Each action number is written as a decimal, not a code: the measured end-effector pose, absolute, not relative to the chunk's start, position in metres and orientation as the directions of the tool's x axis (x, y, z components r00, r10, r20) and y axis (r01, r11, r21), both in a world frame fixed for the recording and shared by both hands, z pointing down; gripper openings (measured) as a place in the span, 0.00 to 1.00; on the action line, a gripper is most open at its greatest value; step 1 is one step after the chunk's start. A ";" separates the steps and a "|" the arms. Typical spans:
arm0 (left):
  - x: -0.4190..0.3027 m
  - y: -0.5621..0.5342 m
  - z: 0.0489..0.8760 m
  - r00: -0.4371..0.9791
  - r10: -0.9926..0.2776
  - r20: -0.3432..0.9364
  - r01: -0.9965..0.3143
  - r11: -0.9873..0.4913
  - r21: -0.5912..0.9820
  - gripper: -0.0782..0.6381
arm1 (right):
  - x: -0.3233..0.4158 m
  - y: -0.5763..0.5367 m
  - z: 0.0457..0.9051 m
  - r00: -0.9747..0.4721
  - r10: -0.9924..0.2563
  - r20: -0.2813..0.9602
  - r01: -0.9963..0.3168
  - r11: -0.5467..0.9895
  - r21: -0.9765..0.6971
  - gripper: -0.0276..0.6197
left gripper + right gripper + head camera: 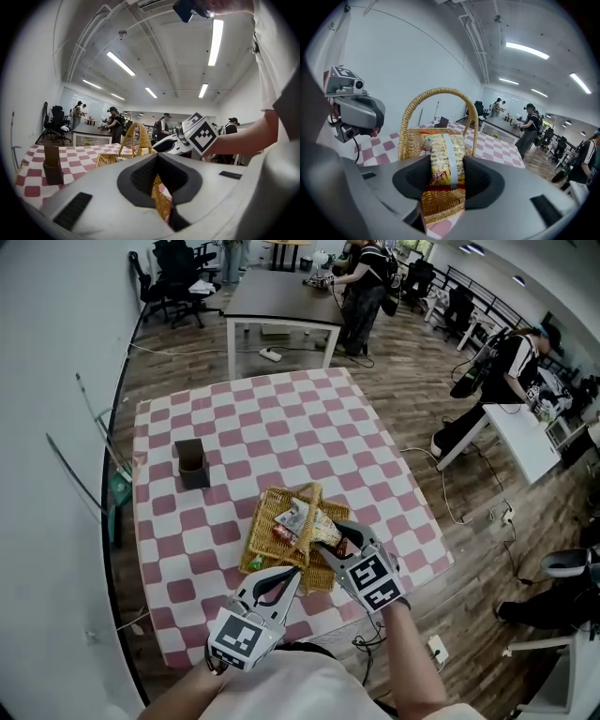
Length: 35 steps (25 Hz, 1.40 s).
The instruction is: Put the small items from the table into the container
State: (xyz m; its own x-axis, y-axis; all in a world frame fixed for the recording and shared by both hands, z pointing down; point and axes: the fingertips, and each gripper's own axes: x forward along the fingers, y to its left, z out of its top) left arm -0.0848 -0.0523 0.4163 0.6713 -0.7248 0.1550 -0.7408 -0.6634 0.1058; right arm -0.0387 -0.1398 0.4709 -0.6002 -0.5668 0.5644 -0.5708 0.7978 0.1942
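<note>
Snack packet (443, 152), yellow with a pale strip down its middle, is seen clamped between the pads of the right gripper (445, 164) and held over the wicker basket (440, 204), level with the handle. That grip is shown only in the right gripper view. In the head view the packet (322, 529) is partly covered by the basket handle, and the right gripper (330, 542) is placed at 4 o'clock of the basket (267, 521).

Left gripper (157, 155) is recorded as closed, with its tips meeting and nothing seen pinched between them. Only wicker is visible through the gap behind the tips. In the head view it (292, 570) is placed at 6 o'clock of the basket, at the near rim.

Other wrapped items (291, 517) inside the basket are shown only in the head view. The basket is seen there towards the 6 o'clock edge of the checked table (309, 418). A dark box (192, 463) is noted at 10 o'clock of the basket, well apart from it. The same box (52, 165) is seen standing upright in the left gripper view.

Red characters are noted at the packet's lower end but cannot be read. The gripper cubes are seen to carry only black-and-white square patterns.
</note>
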 end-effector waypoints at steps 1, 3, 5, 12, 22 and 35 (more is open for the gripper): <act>-0.085 -0.052 0.417 0.672 -0.725 0.153 -0.741 -0.664 0.104 0.10 | -0.039 -0.140 0.472 -0.598 -0.564 0.570 -0.566 0.800 0.199 0.38; -0.085 -0.051 0.418 0.674 -0.724 0.147 -0.739 -0.666 0.105 0.10 | -0.041 -0.141 0.473 -0.595 -0.557 0.579 -0.558 0.805 0.201 0.38; -0.086 -0.050 0.418 0.670 -0.726 0.156 -0.742 -0.662 0.107 0.10 | -0.043 -0.140 0.474 -0.593 -0.549 0.588 -0.548 0.811 0.204 0.38; -0.089 -0.050 0.418 0.662 -0.732 0.159 -0.748 -0.655 0.101 0.10 | -0.044 -0.143 0.483 -0.569 -0.533 0.627 -0.513 0.825 0.236 0.39; -0.090 -0.048 0.417 0.658 -0.737 0.152 -0.752 -0.650 0.107 0.10 | -0.049 -0.146 0.482 -0.573 -0.501 0.649 -0.470 0.849 0.241 0.43; -0.093 -0.042 0.416 0.663 -0.732 0.156 -0.748 -0.657 0.095 0.10 | -0.043 -0.131 0.468 -0.621 -0.513 0.592 -0.531 0.831 0.164 0.47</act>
State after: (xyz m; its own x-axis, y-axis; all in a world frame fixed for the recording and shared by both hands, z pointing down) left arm -0.0928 -0.0421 0.4157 0.6627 -0.7325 0.1557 -0.7481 -0.6568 0.0946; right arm -0.0431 -0.1305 0.4683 -0.6213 -0.5135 0.5919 -0.5309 0.8314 0.1639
